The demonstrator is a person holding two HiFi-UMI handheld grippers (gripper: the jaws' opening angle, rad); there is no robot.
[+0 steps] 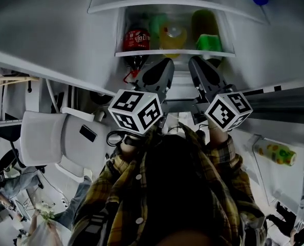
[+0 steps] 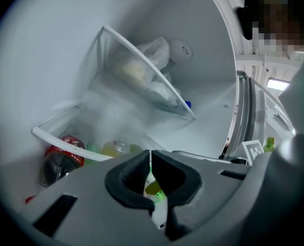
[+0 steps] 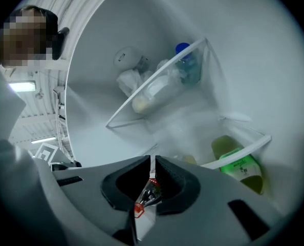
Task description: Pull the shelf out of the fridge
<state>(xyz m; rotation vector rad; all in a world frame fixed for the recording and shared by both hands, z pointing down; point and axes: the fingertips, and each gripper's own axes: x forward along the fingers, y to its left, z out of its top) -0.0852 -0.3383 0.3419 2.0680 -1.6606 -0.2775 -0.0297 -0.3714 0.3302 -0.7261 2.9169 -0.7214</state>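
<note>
The fridge stands open in front of me. In the head view my left gripper (image 1: 166,61) and right gripper (image 1: 193,60) reach side by side into it, just below a white rail (image 1: 172,53). Between them lies the pale shelf plate (image 1: 180,88). Both grippers are rolled onto their sides. In the left gripper view the jaws (image 2: 150,168) are shut on the shelf's thin white edge (image 2: 151,158). The right gripper (image 3: 153,170) is shut on the same thin edge (image 3: 152,163). Behind the rail stand a cola bottle (image 1: 136,37), a yellow bottle (image 1: 173,35) and a green bottle (image 1: 208,40).
An upper shelf (image 2: 142,76) holds plastic bags and a blue-capped bottle (image 3: 182,50). The open door at the right carries a bottle (image 1: 276,152) in its rack. A white chair (image 1: 55,137) stands at the left. My plaid sleeves fill the lower middle of the head view.
</note>
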